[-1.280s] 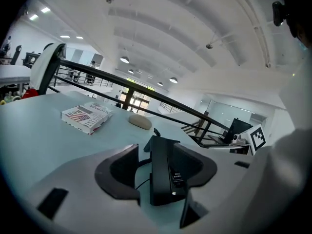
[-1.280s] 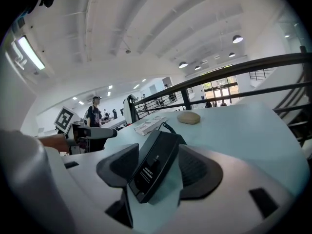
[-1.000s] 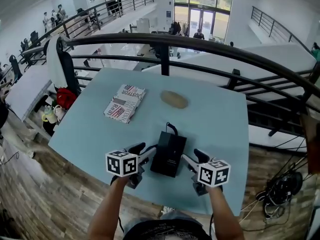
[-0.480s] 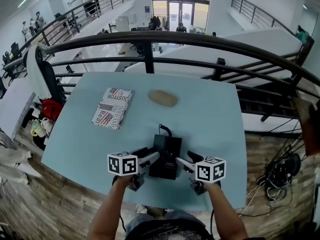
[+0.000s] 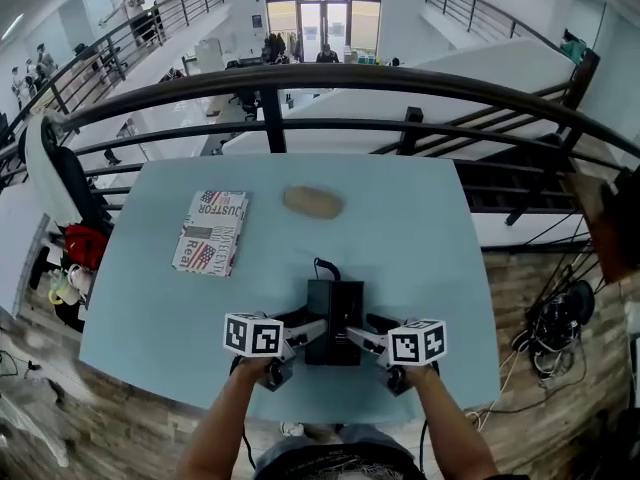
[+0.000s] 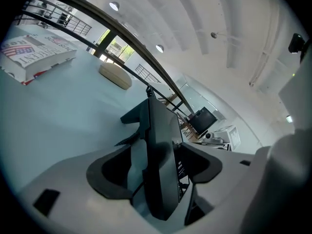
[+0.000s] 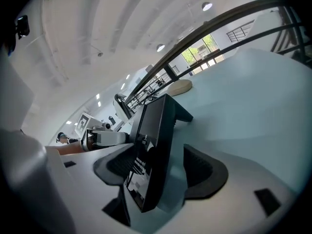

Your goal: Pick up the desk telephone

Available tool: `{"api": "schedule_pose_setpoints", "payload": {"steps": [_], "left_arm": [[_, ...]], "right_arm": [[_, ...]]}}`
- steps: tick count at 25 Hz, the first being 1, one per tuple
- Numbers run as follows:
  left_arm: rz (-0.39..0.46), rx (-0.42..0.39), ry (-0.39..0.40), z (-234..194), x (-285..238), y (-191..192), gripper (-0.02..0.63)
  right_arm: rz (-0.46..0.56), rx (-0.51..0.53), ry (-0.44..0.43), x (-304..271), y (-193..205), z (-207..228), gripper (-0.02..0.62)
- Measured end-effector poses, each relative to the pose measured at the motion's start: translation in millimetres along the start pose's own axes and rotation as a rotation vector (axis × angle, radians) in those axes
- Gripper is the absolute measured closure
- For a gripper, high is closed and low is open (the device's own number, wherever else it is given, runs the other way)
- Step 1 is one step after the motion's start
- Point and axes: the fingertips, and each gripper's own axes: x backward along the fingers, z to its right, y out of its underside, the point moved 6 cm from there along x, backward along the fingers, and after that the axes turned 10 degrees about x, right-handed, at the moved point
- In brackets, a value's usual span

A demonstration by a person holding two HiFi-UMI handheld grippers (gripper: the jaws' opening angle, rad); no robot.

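Observation:
The black desk telephone (image 5: 334, 320) rests on the pale blue table (image 5: 420, 228) near its front edge, with its cord (image 5: 322, 265) curling out at the back. My left gripper (image 5: 312, 330) reaches in at the phone's left side and my right gripper (image 5: 355, 338) at its right side. In the left gripper view the phone's edge (image 6: 158, 145) stands between the left gripper's (image 6: 158, 168) pads, with gaps showing, and the jaws are opening. In the right gripper view the phone (image 7: 156, 135) likewise stands between the right gripper's (image 7: 163, 172) opening jaws.
A book with a flag-pattern cover (image 5: 211, 231) lies at the table's left. A beige oval object (image 5: 313, 202) lies at the back middle. A dark railing (image 5: 300, 78) runs behind the table, with a drop beyond it. Cables (image 5: 550, 333) lie on the floor at right.
Both grippers have sunk lower and drawn in closer to the phone's sides, and the phone now lies nearer the front edge in the head view, which itself has shifted.

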Motion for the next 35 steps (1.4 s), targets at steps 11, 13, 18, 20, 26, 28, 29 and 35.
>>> {"api": "schedule_pose_setpoints", "payload": {"steps": [11, 13, 18, 20, 26, 28, 29, 35], "left_arm": [[-0.135, -0.038, 0.08, 2, -16, 0, 0.304], [-0.141, -0.055, 0.091, 3, -16, 1, 0.308], [-0.118, -0.084, 0.077, 1, -16, 0, 0.402], [-0.108, -0.081, 0.073, 0, -16, 1, 0.402], [-0.075, -0.021, 0.076, 1, -14, 3, 0.414], [-0.054, -0.017, 0.069, 0, -13, 4, 0.417], [-0.044, -0.014, 0.066, 1, -13, 4, 0.417], [0.007, -0.038, 0.058, 7, -8, 1, 0.423]], "right_arm": [[-0.019, -0.071, -0.019, -20, 7, -6, 0.308], [-0.034, -0.073, -0.013, -23, 10, -7, 0.308], [-0.03, -0.083, -0.011, -25, 9, -9, 0.313], [-0.029, -0.085, -0.007, -26, 9, -9, 0.314], [-0.009, -0.096, 0.002, -25, 9, -11, 0.324], [0.003, -0.099, 0.005, -25, 9, -11, 0.33], [0.007, -0.099, 0.008, -25, 9, -11, 0.331], [0.041, -0.089, 0.02, -20, 0, -13, 0.345]]}}
